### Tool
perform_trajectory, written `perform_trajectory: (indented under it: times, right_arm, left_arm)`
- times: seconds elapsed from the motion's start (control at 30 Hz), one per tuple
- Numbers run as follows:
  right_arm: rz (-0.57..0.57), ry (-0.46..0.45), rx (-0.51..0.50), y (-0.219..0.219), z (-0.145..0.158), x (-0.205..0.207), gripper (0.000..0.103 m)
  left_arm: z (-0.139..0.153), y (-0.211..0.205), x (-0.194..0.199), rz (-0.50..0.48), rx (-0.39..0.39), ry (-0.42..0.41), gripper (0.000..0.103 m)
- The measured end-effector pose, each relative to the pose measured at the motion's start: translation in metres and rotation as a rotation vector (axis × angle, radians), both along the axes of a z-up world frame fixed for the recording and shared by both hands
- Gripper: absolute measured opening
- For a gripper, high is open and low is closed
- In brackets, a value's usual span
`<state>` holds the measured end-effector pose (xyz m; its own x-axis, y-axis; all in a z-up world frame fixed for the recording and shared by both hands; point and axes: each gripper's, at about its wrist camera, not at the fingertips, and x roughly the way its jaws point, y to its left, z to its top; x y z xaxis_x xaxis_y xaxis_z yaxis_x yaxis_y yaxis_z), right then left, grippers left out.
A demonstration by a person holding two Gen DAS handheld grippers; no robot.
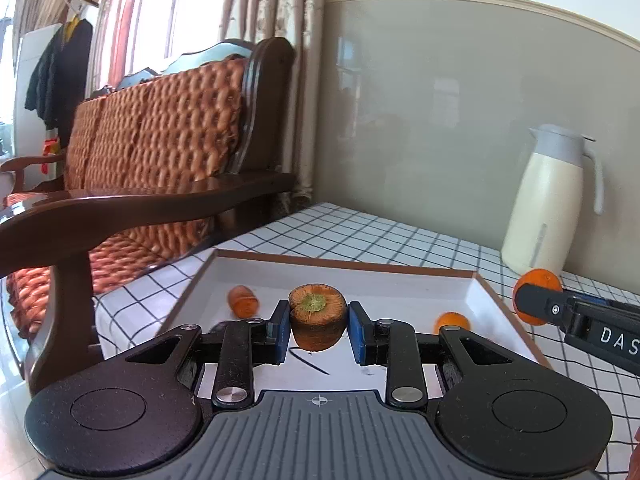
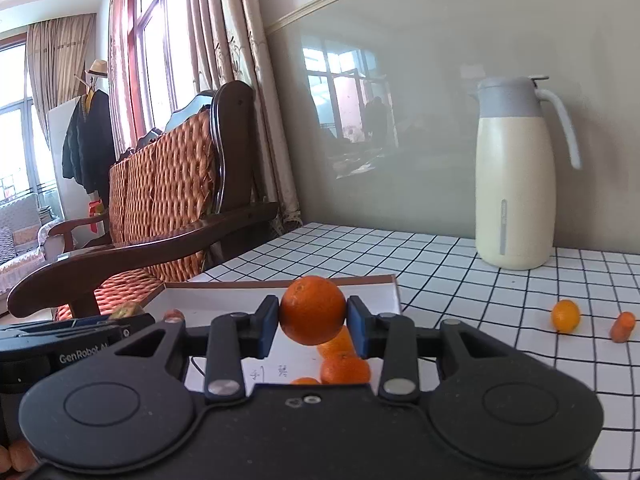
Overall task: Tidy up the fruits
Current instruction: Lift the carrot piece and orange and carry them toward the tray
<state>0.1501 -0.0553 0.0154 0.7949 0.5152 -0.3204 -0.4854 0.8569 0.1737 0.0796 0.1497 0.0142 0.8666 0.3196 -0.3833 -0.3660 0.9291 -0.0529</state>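
Note:
My left gripper [image 1: 318, 326] is shut on a carrot chunk [image 1: 318, 316] with a green stem scar, held above the white tray [image 1: 400, 284]. A carrot piece [image 1: 243, 301] and a small orange [image 1: 452, 322] lie in that tray. My right gripper [image 2: 313, 322] is shut on a round orange [image 2: 313, 310] over the tray's right part [image 2: 384, 292]. Two more oranges [image 2: 344, 368] lie in the tray below it. In the left wrist view the right gripper [image 1: 536, 300] shows at the right edge with its orange [image 1: 538, 280]. In the right wrist view the left gripper's body [image 2: 80, 332] shows at the left.
A cream thermos jug [image 2: 516, 184] stands at the back of the checked tablecloth [image 2: 460, 280]. A loose orange [image 2: 565, 315] and a carrot piece [image 2: 622, 326] lie on the cloth at the right. A wooden sofa with woven cushions [image 1: 160, 140] borders the table's left side.

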Motion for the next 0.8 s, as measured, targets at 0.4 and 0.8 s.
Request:
perform_trajectory:
  times: [0.4,0.8]
  right_arm:
    - [-0.008,0.014,-0.024,0.024,-0.011,0.018,0.029]
    - [-0.029,0.062,-0.031,0.043,-0.024,0.054,0.029]
  left_arm:
    - [-0.009,0.027,0.015,0.043,-0.004,0.023,0.031]
    - [-0.019,0.051,0.052,0.054,-0.036,0.063,0.031]
